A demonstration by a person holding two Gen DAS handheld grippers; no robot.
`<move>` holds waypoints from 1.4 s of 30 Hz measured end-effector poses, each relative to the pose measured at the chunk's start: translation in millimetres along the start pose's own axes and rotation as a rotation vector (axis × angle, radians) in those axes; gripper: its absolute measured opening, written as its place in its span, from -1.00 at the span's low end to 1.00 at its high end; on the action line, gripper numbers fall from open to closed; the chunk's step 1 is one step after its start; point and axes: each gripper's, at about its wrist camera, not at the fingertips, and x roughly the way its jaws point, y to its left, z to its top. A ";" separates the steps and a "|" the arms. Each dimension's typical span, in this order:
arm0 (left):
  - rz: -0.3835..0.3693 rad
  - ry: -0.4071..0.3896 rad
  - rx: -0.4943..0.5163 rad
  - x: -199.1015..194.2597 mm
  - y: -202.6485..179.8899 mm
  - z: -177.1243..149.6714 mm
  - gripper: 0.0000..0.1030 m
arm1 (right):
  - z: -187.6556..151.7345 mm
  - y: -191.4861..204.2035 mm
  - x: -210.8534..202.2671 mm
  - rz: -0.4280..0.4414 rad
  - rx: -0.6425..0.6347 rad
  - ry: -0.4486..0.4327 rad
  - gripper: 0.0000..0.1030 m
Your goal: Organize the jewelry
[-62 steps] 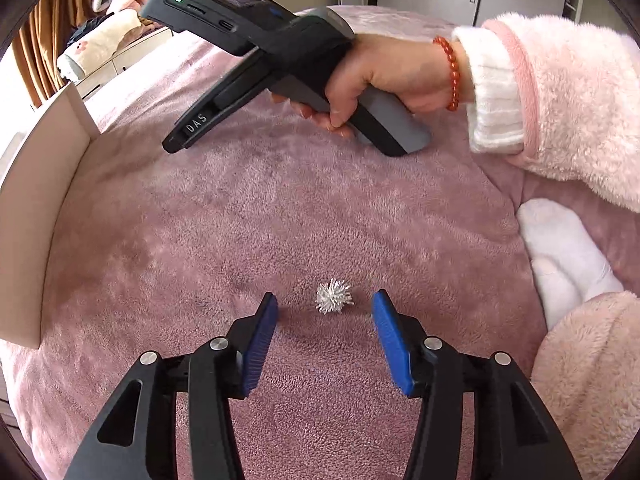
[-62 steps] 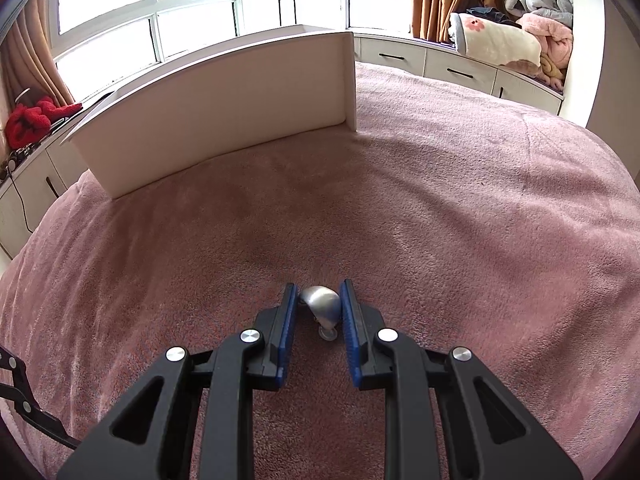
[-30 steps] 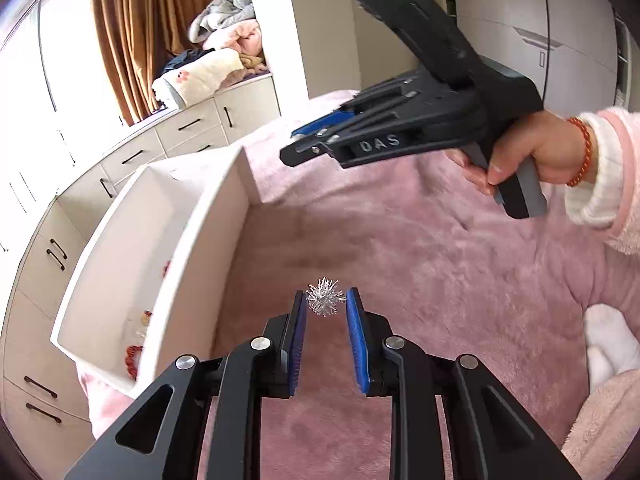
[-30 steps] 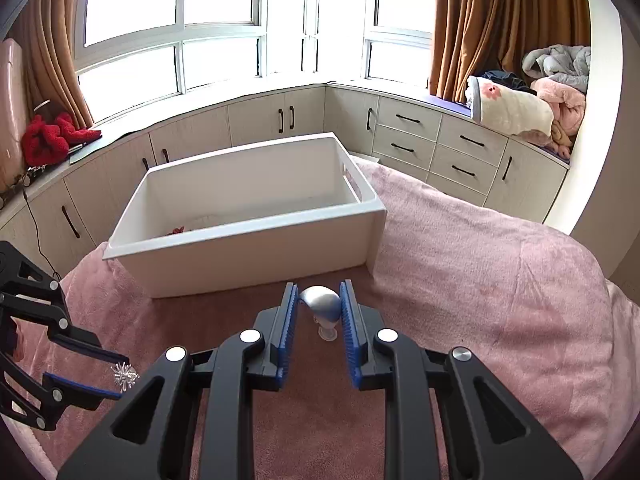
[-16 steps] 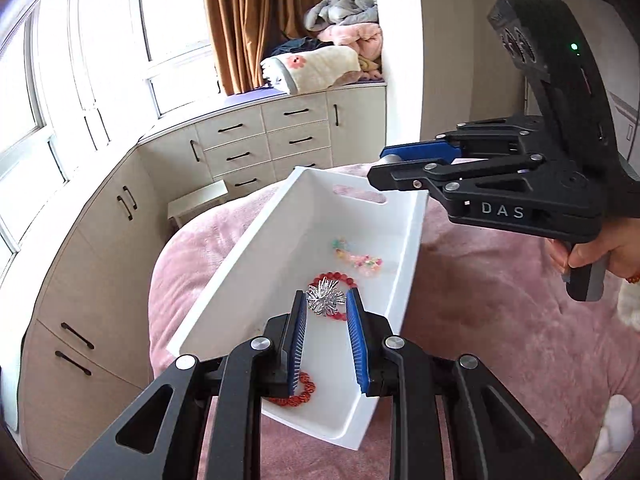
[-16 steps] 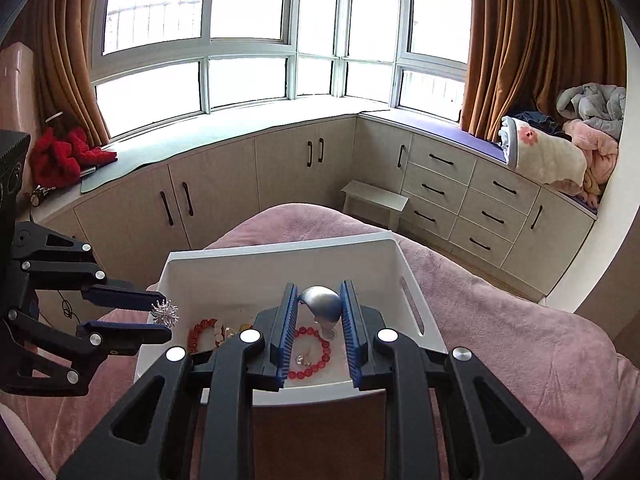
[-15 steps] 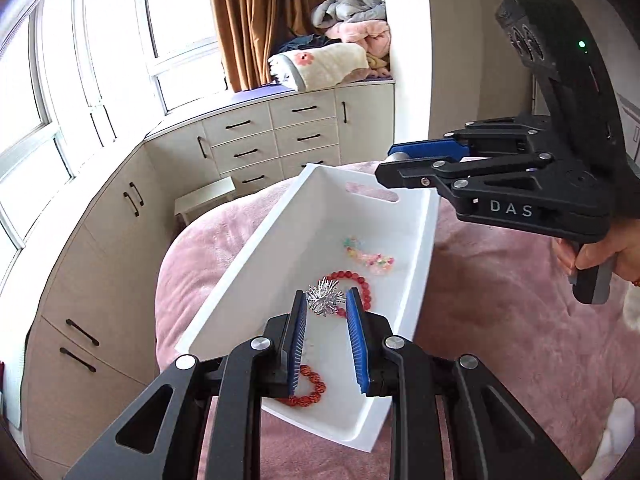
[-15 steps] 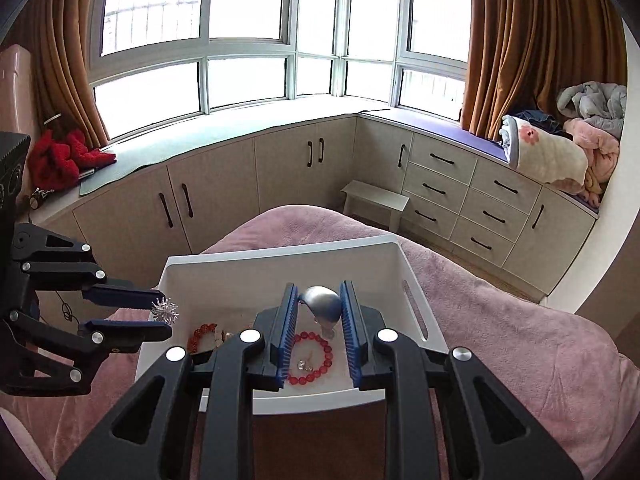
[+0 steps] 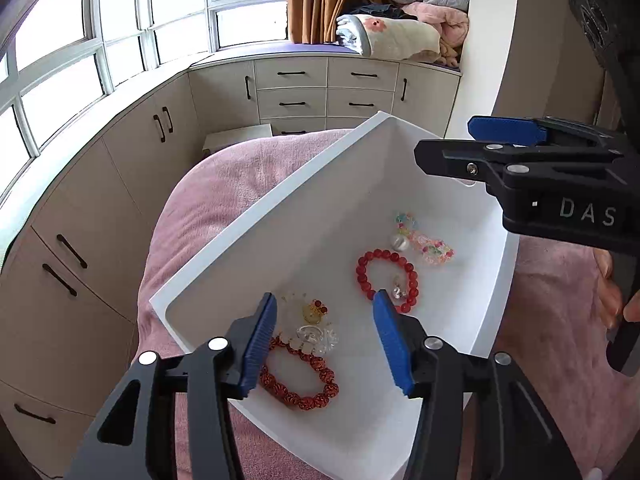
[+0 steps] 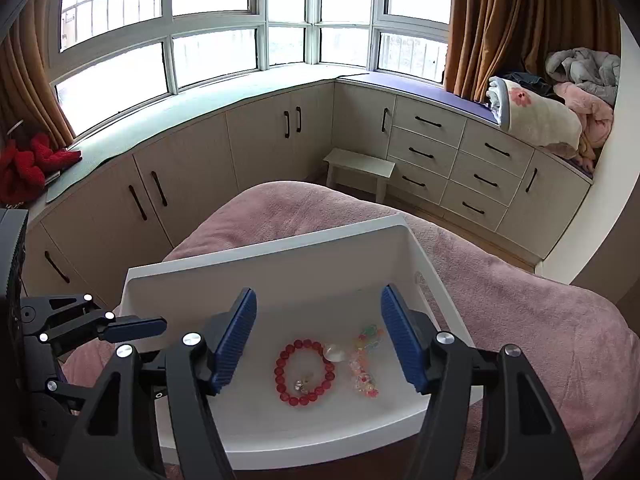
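Note:
A white tray rests on the pink blanket. My left gripper hangs over its near end. The jaws are opening with nothing between them. Right below lies a silvery, glassy cluster, touching a dark red patterned bracelet. My right gripper is over the tray too, jaws opening and empty. Under it lie a red bead bracelet, a pearly rounded piece and a colourful bead bracelet. The left gripper shows at the left of the right wrist view.
The pink blanket covers the bed around the tray. Beyond the bed's end stand beige cabinets, a small stool and a window seat with folded blankets. A hand holds the right gripper's handle.
Both grippers have moved further over the tray and their jaws have spread apart. The spiky silver ornament and the rounded silver piece are out of the jaws and lie in the tray.

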 end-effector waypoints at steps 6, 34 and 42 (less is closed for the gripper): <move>0.074 -0.122 -0.050 -37.8 3.4 10.9 0.72 | 9.9 -10.6 -38.6 -0.034 0.071 -0.092 0.75; 0.130 -0.241 -0.018 -109.8 -40.3 -105.1 0.83 | -135.4 4.9 -142.3 -0.066 -0.020 -0.243 0.91; 0.119 -0.263 -0.068 -111.8 -38.9 -96.0 0.83 | -139.8 0.3 -141.4 -0.053 0.007 -0.246 0.91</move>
